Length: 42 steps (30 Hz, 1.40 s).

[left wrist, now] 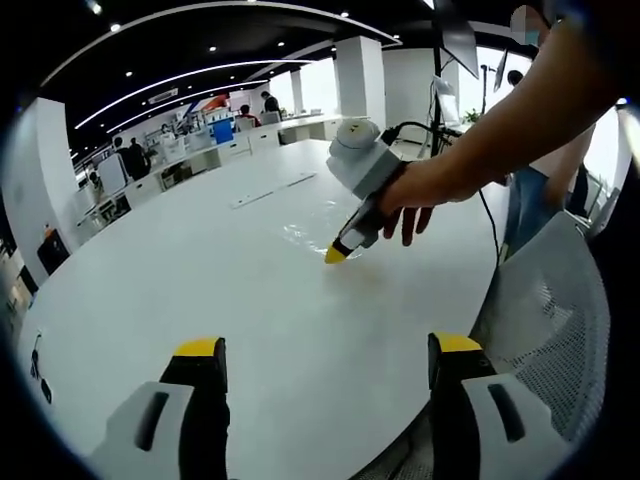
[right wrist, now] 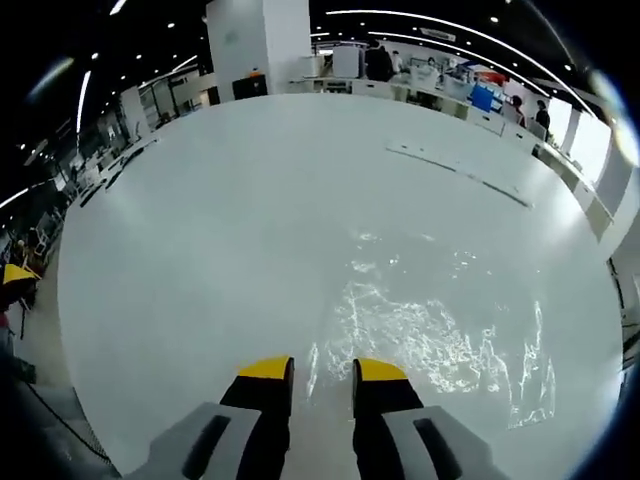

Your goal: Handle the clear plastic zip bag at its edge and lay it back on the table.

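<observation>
Left gripper view: clear zip bag (left wrist: 305, 232) lying flat on the white counter (left wrist: 200, 290), with office desks and people standing far behind.
A mesh chair (left wrist: 555, 320) is sitting at the counter's edge; the left tongs (left wrist: 327, 352) are hanging spread wide and empty, while a hand (left wrist: 415, 195) is pressing the right tongs' tip onto the bag's near edge. Right gripper view: the right tongs (right wrist: 322, 372) are standing slightly parted over the bag's (right wrist: 430, 340) edge; whether they are pinching it, I cannot tell.

Zip bag (right wrist: 430, 335): clear plastic, glossy, crinkled, glints noted. Table (right wrist: 230, 240): white, smooth, satin sheen. Chair back (left wrist: 560, 320) at 4 o'clock: grey mesh.
</observation>
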Motion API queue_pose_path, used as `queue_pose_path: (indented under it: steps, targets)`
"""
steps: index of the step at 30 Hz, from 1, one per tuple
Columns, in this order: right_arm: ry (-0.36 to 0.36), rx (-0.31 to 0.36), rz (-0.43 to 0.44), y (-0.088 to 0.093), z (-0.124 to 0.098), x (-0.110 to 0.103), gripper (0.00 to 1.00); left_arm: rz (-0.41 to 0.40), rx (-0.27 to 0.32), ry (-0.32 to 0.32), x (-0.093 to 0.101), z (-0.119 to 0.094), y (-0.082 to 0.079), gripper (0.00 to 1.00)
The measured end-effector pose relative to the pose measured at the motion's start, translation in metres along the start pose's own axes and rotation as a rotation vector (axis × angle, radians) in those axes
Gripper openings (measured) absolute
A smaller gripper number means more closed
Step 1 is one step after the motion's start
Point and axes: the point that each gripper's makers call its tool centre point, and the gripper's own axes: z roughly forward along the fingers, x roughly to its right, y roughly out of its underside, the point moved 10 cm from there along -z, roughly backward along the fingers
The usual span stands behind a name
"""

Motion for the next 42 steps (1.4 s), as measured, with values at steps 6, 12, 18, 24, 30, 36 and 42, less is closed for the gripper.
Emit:
queue_pose_path:
  steps: [6, 12, 18, 24, 30, 36, 42]
  targets:
    - [0.048, -0.022, -0.023, -0.004, -0.003, -0.001, 0.15, -0.001, -0.006, 0.002, -0.002, 0.003, 0.0, 0.81]
    - [0.046, -0.041, -0.113, -0.003, -0.005, 0.002, 0.0, 0.004, -0.006, 0.008, -0.001, 0.005, -0.001, 0.81]
    - [0.003, -0.047, -0.271, 0.003, -0.01, -0.001, 0.0, 0.009, -0.014, 0.019, 0.0, 0.007, 0.0, 0.8]
    - [-0.05, -0.05, -0.382, 0.012, -0.016, 0.0, 0.0, 0.011, -0.012, 0.02, 0.001, 0.007, 0.0, 0.8]
    - [-0.103, 0.015, -0.439, 0.01, -0.023, -0.001, 0.0, 0.019, -0.014, 0.025, 0.002, 0.008, -0.001, 0.8]
    - [-0.137, 0.071, -0.429, 0.008, -0.03, 0.001, 0.0, 0.025, -0.012, 0.027, 0.001, 0.01, -0.002, 0.8]
    - [-0.15, 0.098, -0.44, 0.009, -0.035, 0.006, 0.0, 0.041, -0.012, 0.039, 0.004, 0.011, -0.005, 0.79]
